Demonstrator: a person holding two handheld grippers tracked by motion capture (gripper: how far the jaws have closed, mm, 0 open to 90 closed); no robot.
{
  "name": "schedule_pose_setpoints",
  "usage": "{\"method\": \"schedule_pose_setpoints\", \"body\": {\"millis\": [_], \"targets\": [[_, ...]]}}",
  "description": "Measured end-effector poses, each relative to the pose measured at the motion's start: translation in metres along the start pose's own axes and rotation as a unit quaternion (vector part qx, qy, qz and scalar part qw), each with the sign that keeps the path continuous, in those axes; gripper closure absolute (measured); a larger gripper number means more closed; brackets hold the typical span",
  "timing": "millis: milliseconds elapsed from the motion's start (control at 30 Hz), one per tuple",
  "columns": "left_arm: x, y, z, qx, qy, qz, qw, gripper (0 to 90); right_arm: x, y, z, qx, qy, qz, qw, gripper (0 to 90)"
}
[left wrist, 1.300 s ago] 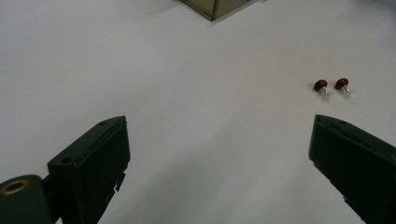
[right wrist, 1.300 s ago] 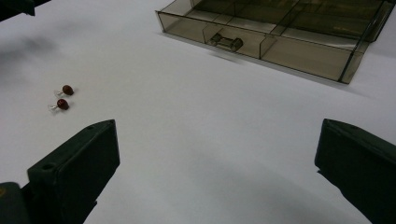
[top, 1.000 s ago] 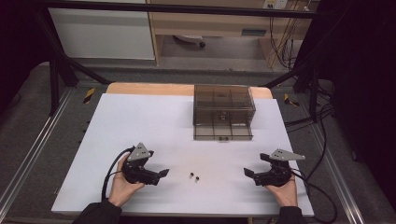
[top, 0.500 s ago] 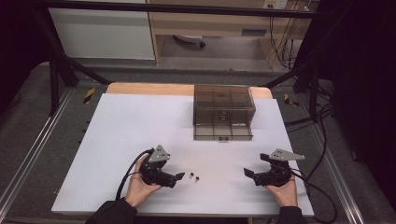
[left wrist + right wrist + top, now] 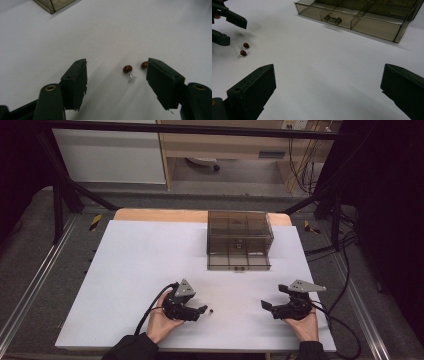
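Left gripper [image 5: 116, 80] slid in across the white table [image 5: 150, 265] toward the two small dark-red bead earrings [image 5: 127, 69], fingers apart. One bead lies between them, the other touches the right-hand finger [image 5: 163, 83]. Right gripper [image 5: 266, 305], also spread, sits well apart

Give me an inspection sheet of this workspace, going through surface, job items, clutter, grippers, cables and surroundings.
Surface: white table top, bare wooden strip along its far edge.
Job's things: two small dark red round stud earrings with clear backs, lying close together on the white top just ahead of the left gripper; one sits partly behind a jaw.
Storage: smoky transparent plastic compartment box, its bottom drawer pulled out.
Clutter: nothing seen.
Grippers: left gripper open, jaws either side of the earrings, gripping nothing; right gripper open, empty, apart from them.
Cables: black cable trailing from each gripper.
Surroundings: black metal frame, grey floor, pale cabinet.
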State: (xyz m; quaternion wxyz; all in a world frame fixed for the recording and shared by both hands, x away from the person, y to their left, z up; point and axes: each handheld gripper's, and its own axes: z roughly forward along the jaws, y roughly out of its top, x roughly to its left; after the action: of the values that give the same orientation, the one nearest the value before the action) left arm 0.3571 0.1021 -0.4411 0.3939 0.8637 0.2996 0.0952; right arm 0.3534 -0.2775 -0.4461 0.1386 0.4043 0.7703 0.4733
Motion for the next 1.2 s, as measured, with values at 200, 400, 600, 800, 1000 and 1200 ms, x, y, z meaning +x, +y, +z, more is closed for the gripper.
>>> {"method": "schedule_pose_setpoints", "body": {"millis": [200,400,600,800,1000,1200], "targets": [[-0.007,0.002,0.006,0.008,0.003,-0.001,1.0,47.0,0.0,0.0,0.0,-0.001,0.001,0.0,1.0,0.4],[-0.015,0.002,0.012,0.017,0.014,0.001,0.9998,61.6,0.0,0.0,-0.001,0.0,0.0,0.001,1.0,0.4],[-0.017,0.001,0.014,0.023,0.018,0.004,0.9996,68.6,0.0,0.0,-0.001,-0.001,0.0,0.003,1.0,0.5],[-0.017,0.0,0.015,0.025,0.026,-0.001,0.9994,76.6,0.0,0.0,-0.001,0.0,0.001,0.002,1.0,0.4],[-0.016,0.0,0.014,0.025,0.024,-0.005,0.9994,80.5,0.0,0.0,-0.001,0.0,0.001,0.004,1.0,0.4],[-0.015,0.001,0.012,0.025,0.025,-0.003,0.9994,81.8,0.0,0.0,-0.001,0.0,0.002,0.003,1.0,0.5]]}}
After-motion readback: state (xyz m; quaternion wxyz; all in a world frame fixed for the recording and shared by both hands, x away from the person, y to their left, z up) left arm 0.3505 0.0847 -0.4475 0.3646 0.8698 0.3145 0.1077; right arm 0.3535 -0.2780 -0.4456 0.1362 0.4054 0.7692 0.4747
